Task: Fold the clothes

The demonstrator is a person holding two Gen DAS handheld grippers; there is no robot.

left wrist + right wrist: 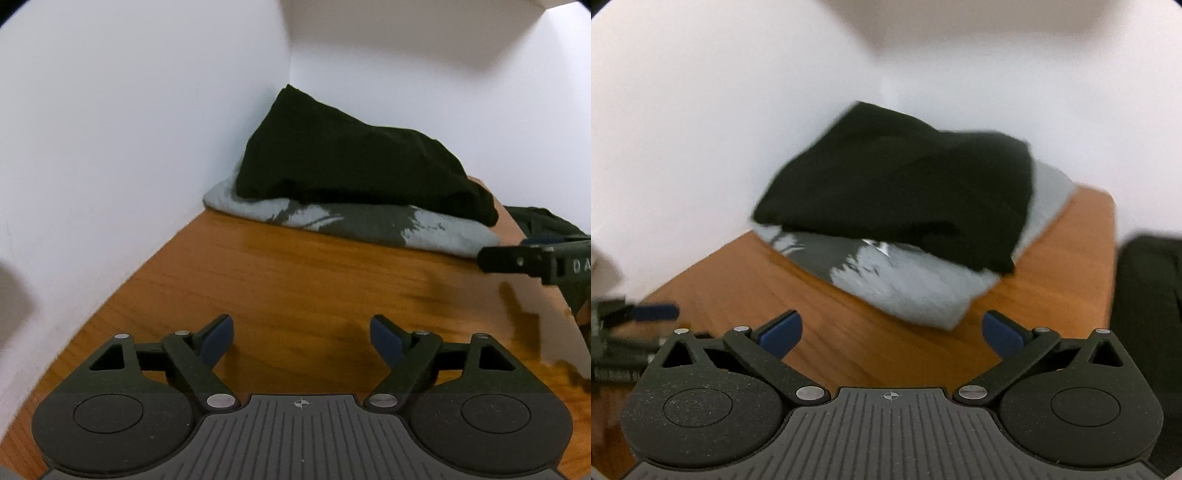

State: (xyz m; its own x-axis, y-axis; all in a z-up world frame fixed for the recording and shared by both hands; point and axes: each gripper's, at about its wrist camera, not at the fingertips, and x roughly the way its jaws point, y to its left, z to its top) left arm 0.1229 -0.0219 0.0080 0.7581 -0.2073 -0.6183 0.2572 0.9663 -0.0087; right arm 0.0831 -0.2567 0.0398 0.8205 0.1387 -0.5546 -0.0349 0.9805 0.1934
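A folded black garment (343,158) (901,188) lies on top of a folded grey printed garment (369,221) (901,284), stacked in the corner of a wooden table (295,288) (849,332). My left gripper (302,334) stands open over bare wood, well short of the stack, nothing between its blue pads. My right gripper (892,330) is open too, its blue-padded fingers apart and empty, just in front of the grey garment's near edge. One right finger (517,260) reaches in at the right edge of the left wrist view; a left fingertip (653,312) shows at the left of the right wrist view.
White walls (129,147) close the corner behind and left of the stack. A loose dark garment (543,221) (1148,314) lies at the table's right side. The right wrist view is blurred.
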